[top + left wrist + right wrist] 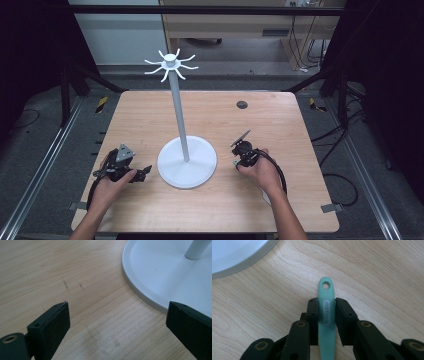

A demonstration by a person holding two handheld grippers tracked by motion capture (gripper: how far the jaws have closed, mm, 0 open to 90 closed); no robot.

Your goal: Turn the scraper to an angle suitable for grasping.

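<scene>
1. My right gripper (326, 308) is clamped on a teal handle (327, 315). Both jaws press its sides, just below the hanging hole at its tip.
2. The handle runs straight up between the jaws in the right gripper view. A grey oval label with embossed text I can't read sits on its face. The tip with the hole pokes out past the jaw ends over bare wood.
3. What's at the other end of the handle I can't tell: it's hidden under the gripper.
4. In the high view the right gripper (244, 150) sits just right of the white stand's base (187, 162), my right hand (262, 170) behind it, near the table's front half.
5. My left gripper (117, 315) is wide open, nothing between the jaws. It hangs low over the wooden table (75, 277), and the edge of the white base (140, 290) sits near its far jaw.
6. In the high view the left gripper (142, 172) is just left of the base, jaws pointing toward it, my left hand (110, 185) gripping the body.
7. The stand: round white base at table centre, a thin upright pole (179, 110), and a ring of curved hooks (170, 64) at the top. Hooks all bare.
8. A small dark round grommet (242, 104) is set in the tabletop, far right of the pole.
</scene>
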